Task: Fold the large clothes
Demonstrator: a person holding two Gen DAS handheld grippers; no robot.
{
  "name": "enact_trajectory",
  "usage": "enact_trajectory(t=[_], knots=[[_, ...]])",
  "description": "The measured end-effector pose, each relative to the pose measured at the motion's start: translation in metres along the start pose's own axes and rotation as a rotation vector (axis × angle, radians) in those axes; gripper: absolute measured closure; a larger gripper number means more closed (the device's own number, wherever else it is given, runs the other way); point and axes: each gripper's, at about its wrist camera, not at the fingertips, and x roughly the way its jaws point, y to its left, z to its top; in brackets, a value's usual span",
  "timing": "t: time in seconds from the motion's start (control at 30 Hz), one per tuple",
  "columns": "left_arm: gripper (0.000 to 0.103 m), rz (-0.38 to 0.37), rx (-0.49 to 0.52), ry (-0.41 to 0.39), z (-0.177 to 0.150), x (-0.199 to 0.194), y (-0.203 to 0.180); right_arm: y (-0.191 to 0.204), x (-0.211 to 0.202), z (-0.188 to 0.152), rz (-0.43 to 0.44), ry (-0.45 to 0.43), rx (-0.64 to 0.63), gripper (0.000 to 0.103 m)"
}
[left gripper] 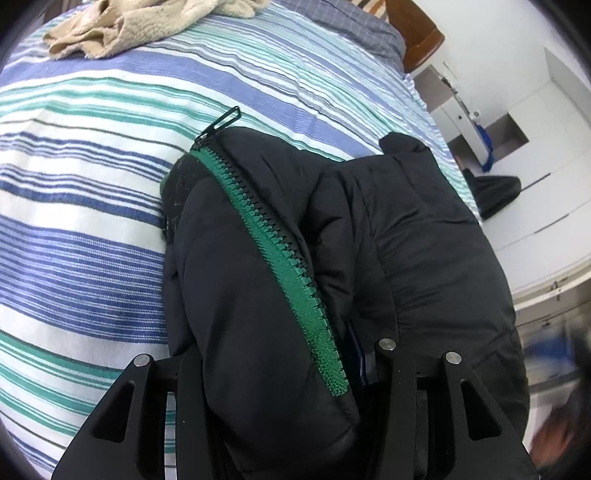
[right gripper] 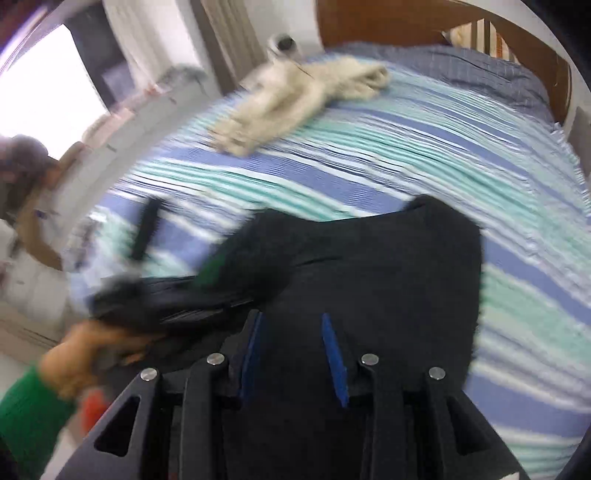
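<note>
Padded black jacket (left gripper: 406,240) bunched between the fingers of the left gripper (left gripper: 284,398), clamped there on a thick fold, green-taped zipper (left gripper: 273,254) running away from the fingertips toward a dark metal pull tab (left gripper: 221,122). Same jacket (right gripper: 369,266) under the right gripper (right gripper: 295,354); blue-padded fingers (right gripper: 334,360) set apart with dark cloth between, but too blurred to tell whether pressed on it or merely over it. Left of those fingers, blurred hand (right gripper: 81,365) in a green knit sleeve (right gripper: 29,417) around the other gripper's handle.

Risks, as judgement: slick quilted fabric sliding out of a partial right-side hold; heavy blur in the right view suggesting speed, so fold likely to land skewed; bulky layers springing open once released; stiff zipper line resisting a clean crease; pull tab snagging on the blue, teal and white striped bedspread (left gripper: 92,221) beyond the fingertips. Farther off, crumpled cream fleece garment (left gripper: 147,26), well apart, unlikely to interfere.

No brand, label or readable writing visible anywhere.
</note>
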Motion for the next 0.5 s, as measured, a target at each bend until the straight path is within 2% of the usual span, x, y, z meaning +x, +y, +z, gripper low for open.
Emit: enact_trajectory(t=[0.03, 0.1, 0.2, 0.33, 0.5], knots=[[0.058, 0.007, 0.008, 0.004, 0.000, 0.000, -0.001, 0.015, 0.001, -0.015, 0.072, 0.001, -0.008, 0.069], [0.057, 0.029, 0.029, 0.015, 0.000, 0.000, -0.003, 0.038, 0.014, -0.037, 0.111, 0.003, -0.042, 0.069], [0.057, 0.054, 0.052, 0.029, 0.000, -0.001, -0.006, 0.061, 0.041, -0.060, 0.017, 0.005, -0.143, 0.067], [0.057, 0.093, 0.049, 0.049, 0.003, 0.002, -0.006, 0.070, 0.083, -0.073, -0.086, 0.037, -0.231, 0.069], [0.056, 0.100, -0.015, 0.024, 0.001, 0.007, 0.001, 0.074, 0.096, -0.080, -0.169, 0.030, -0.266, 0.071]])
